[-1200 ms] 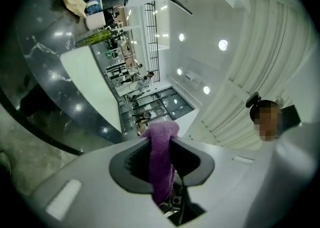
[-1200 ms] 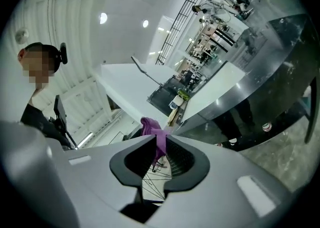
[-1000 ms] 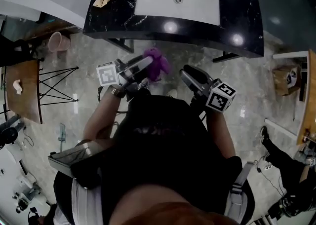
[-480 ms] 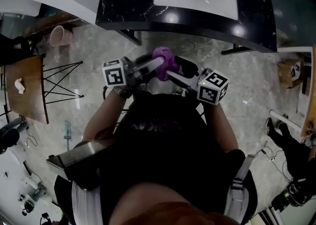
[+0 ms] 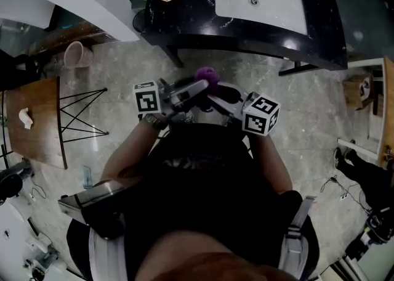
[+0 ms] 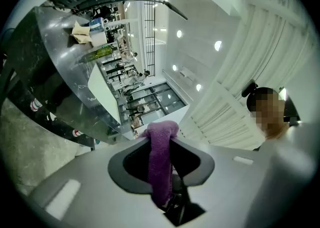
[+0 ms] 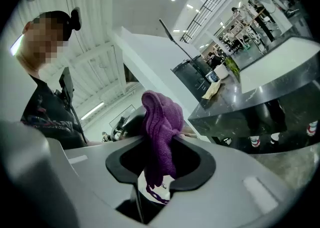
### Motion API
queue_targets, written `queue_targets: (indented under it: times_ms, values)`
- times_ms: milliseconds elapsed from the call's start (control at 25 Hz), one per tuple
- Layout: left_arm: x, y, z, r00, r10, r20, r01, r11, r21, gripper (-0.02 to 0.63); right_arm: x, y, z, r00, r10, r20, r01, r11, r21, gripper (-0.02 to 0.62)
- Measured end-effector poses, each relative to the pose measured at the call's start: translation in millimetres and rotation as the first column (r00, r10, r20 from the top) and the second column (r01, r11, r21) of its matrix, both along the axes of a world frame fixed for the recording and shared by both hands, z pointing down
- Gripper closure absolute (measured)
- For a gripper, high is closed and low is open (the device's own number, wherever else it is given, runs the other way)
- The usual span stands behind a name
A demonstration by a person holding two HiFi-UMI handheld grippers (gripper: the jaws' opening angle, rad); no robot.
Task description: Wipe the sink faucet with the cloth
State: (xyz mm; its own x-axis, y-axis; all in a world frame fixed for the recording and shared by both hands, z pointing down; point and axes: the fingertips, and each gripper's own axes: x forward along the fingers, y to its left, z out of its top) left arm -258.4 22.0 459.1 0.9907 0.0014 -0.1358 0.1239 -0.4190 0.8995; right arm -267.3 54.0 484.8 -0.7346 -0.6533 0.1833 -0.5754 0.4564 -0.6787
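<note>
- Head view: the purple cloth [image 5: 207, 76] sits bunched in front of the person's chest, between the two grippers. The left gripper [image 5: 196, 87] comes in from the left and the right gripper [image 5: 215, 96] from the right, tips nearly meeting on it.
- Head view: the white sink [image 5: 261, 1], set in the black bench [image 5: 184, 8], lies far ahead and a little right, well apart from both grippers with bare floor between. The faucet is too close to the frame's far edge to make out.
- Left gripper view: the jaws are clenched on the cloth, which runs as a narrow strip along them and pokes out past the tips. The bench lies off to the left, not ahead.
- Right gripper view: the jaws have just been closing and now pinch the same cloth, its wad bulging above the tips. The bench [image 7: 260, 97] lies off to the right.
- Judgement: neither gripper points at the sink. The right hand looks slightly nearer, so it would have to swing outward and far to reach it.
</note>
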Motion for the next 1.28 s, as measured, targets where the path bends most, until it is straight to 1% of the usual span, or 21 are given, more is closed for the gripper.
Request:
queue_targets:
  times_ms: [80, 160, 200, 280, 320, 400, 480, 600, 680, 760, 840, 920, 1000, 1120, 1200, 1280]
  values:
    - [-11.7, -3.4, -0.9, 1.000, 0.006, 0.006, -0.006, 1.000, 0.024, 0.505, -8.1, -1.4, 0.1, 1.000, 0.013, -0.008, -0.013, 1.000, 0.003, 0.469]
    - [-22.5, -9.2, -0.4, 0.999, 0.001, 0.038, -0.004, 0.997, 0.082, 0.494, -9.0, -3.9, 2.0, 0.999, 0.041, -0.019, -0.041, 0.999, -0.001, 0.477]
    - [-28.6, -13.4, 1.0, 0.998, -0.010, 0.060, 0.003, 0.994, 0.112, 0.489, -5.6, -5.8, 3.7, 0.998, 0.066, -0.018, -0.066, 0.998, -0.009, 0.479]
    - [-42.7, -23.6, 6.5, 0.994, -0.046, 0.102, 0.030, 0.988, 0.153, 0.506, 9.2, -11.4, 6.8, 0.991, 0.136, 0.002, -0.136, 0.990, -0.039, 0.482]
    - [-50.3, -27.4, 10.2, 0.991, -0.060, 0.116, 0.040, 0.986, 0.164, 0.512, 18.4, -15.0, 7.7, 0.985, 0.173, 0.014, -0.172, 0.983, -0.058, 0.483]
    - [-64.2, -28.6, 19.5, 0.989, -0.064, 0.133, 0.039, 0.983, 0.178, 0.572, 36.6, -26.2, 10.6, 0.970, 0.241, 0.019, -0.238, 0.967, -0.092, 0.485]
    - [-75.1, -22.2, 29.8, 0.985, -0.046, 0.169, 0.011, 0.980, 0.200, 0.604, 53.8, -46.1, 19.6, 0.953, 0.302, -0.012, -0.301, 0.945, -0.127, 0.485]
    - [-87.2, -7.9, 46.8, 0.970, -0.009, 0.242, -0.050, 0.970, 0.239, 0.604, 75.9, -96.3, 37.4, 0.933, 0.350, -0.077, -0.359, 0.914, -0.190, 0.483]
    - [-94.8, -0.4, 55.3, 0.961, 0.008, 0.276, -0.080, 0.964, 0.253, 0.604, 86.0, -141.2, 42.6, 0.929, 0.356, -0.104, -0.371, 0.900, -0.227, 0.483]
    - [-103.6, 3.7, 60.5, 0.955, 0.012, 0.297, -0.092, 0.962, 0.257, 0.604, 93.6, -187.9, 49.7, 0.924, 0.355, -0.146, -0.382, 0.885, -0.267, 0.483]
    - [-113.2, 5.6, 64.4, 0.950, 0.003, 0.311, -0.087, 0.963, 0.256, 0.604, 100.8, -228.7, 65.4, 0.911, 0.352, -0.216, -0.407, 0.854, -0.325, 0.483]
    - [-124.0, 7.2, 67.8, 0.947, -0.017, 0.321, -0.070, 0.964, 0.256, 0.604, 104.4, -260.2, 83.0, 0.892, 0.342, -0.296, -0.439, 0.813, -0.382, 0.483]
    - [-136.6, 7.9, 72.5, 0.942, -0.041, 0.333, -0.047, 0.967, 0.252, 0.604, 102.7, -281.8, 98.6, 0.865, 0.312, -0.393, -0.469, 0.780, -0.414, 0.483]
    - [-154.2, 8.4, 80.3, 0.936, -0.078, 0.344, -0.002, 0.974, 0.227, 0.604, 98.5, -297.0, 123.1, 0.804, 0.238, -0.545, -0.514, 0.740, -0.434, 0.482]
    - [-163.1, 9.6, 84.4, 0.933, -0.100, 0.346, 0.027, 0.977, 0.212, 0.604, 97.4, -302.6, 132.3, 0.767, 0.210, -0.606, -0.540, 0.721, -0.434, 0.480]
    - [-169.0, 10.2, 87.3, 0.930, -0.116, 0.348, 0.046, 0.978, 0.203, 0.604, 96.2, -307.4, 133.9, 0.748, 0.202, -0.632, -0.555, 0.712, -0.429, 0.474]
